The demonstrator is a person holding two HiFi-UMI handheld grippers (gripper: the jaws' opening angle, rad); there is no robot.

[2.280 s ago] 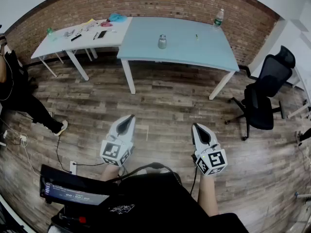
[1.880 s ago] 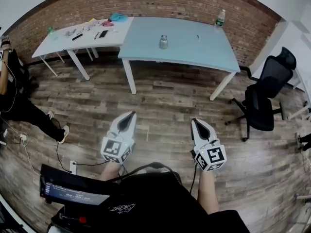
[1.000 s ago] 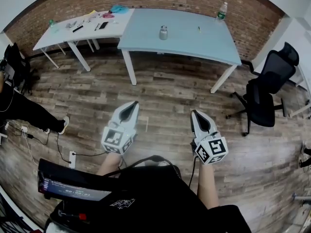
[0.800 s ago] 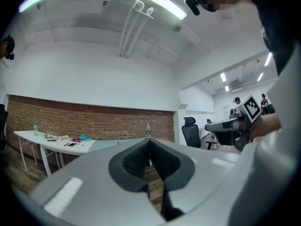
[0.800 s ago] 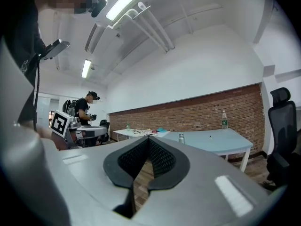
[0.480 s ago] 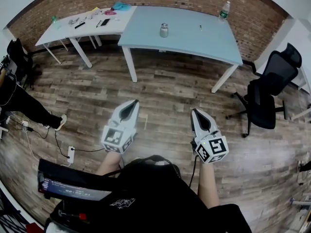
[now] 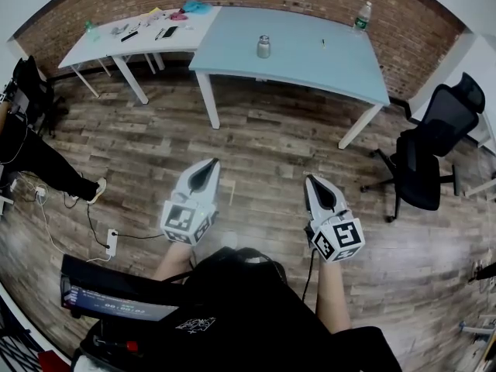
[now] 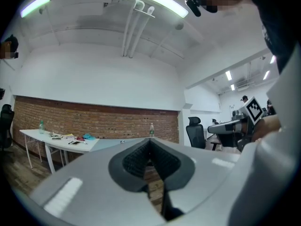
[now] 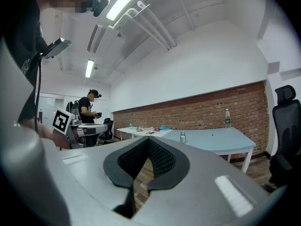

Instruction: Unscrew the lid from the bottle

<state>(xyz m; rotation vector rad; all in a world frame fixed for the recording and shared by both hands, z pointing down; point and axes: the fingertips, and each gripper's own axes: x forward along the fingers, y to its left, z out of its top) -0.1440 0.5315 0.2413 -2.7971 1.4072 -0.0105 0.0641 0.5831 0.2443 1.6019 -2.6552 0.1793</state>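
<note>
A small silvery lidded bottle [image 7: 264, 46] stands upright near the middle of the pale blue table [image 7: 325, 68], far ahead of me. It also shows in the right gripper view as the small bottle [image 9: 183, 137]. A clear plastic water bottle [image 7: 361, 15] stands at the table's far right corner. My left gripper [image 7: 208, 164] and right gripper [image 7: 311, 180] hang side by side over the wooden floor, well short of the table. Both point toward it, level. In their own views the left gripper [image 8: 149, 142] and the right gripper [image 9: 148, 140] have their jaws together with nothing between them.
A white table [image 7: 101, 49] with small items adjoins the blue one on the left. A black office chair [image 7: 430, 157] stands at the right. A seated person [image 7: 31, 149] is at the left edge, with a power strip and cables [image 7: 108, 242] on the floor nearby.
Both grippers keep the same shut pose. The head view has drifted, so the tables sit a little higher and further right. The seated person's leg has shifted.
</note>
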